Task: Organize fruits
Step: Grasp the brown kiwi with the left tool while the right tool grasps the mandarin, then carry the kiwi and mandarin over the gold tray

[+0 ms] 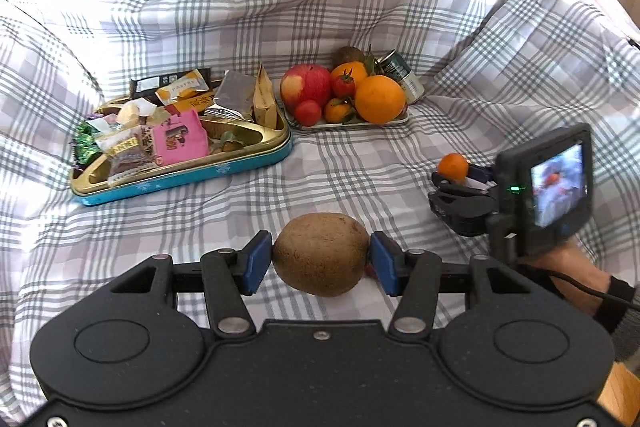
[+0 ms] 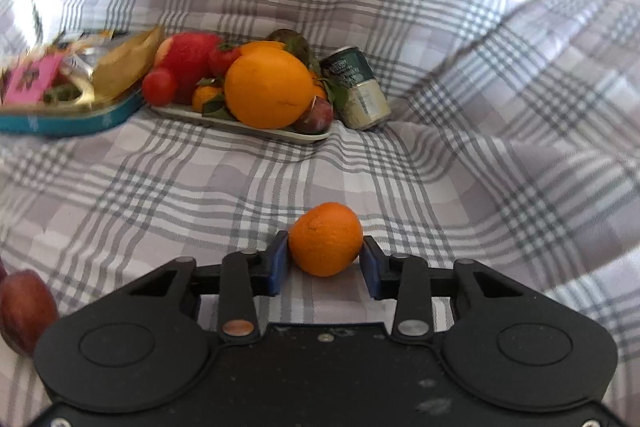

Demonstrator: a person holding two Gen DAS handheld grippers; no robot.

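Gripping a fuzzy brown kiwi (image 1: 321, 254), the left gripper (image 1: 321, 263) has both blue pads pressed on the oval fruit's ends, held above the cloth (image 1: 340, 167), a soft plaid sheet in grey & white, rumpled into folds at the back. To the right of that tool, the right gripper (image 2: 325, 259) is clamped on a small mandarin (image 2: 325, 238), round w/ dimpled orange peel, blue pads tight on both its sides; from the left wrist view the same mandarin (image 1: 453, 167) shows at the tip of the black tool, w/ a hand (image 1: 568, 267) behind it. Ahead of both grippers, a flat pale tray (image 2: 240, 125) holds the piled fruit: a big smooth orange (image 2: 269, 91), a red apple (image 2: 188, 61) w/ a yellow patch, glossy tomatoes, small leafy mandarins, a dark plum (image 2: 316, 117) at its near right corner, and another kiwi at the back. A dented green & cream can (image 2: 357, 89) leans just beside the tray's right end. Ahead-left, touching or nearly touching the tray, a rounded gold tin (image 1: 184, 163) w/ teal wall is heaped w/ crinkly snack packets, foil & paper. Low at the left of the right gripper, a dark red fruit (image 2: 24, 311) lies on the cloth; blurred, can't tell which kind.
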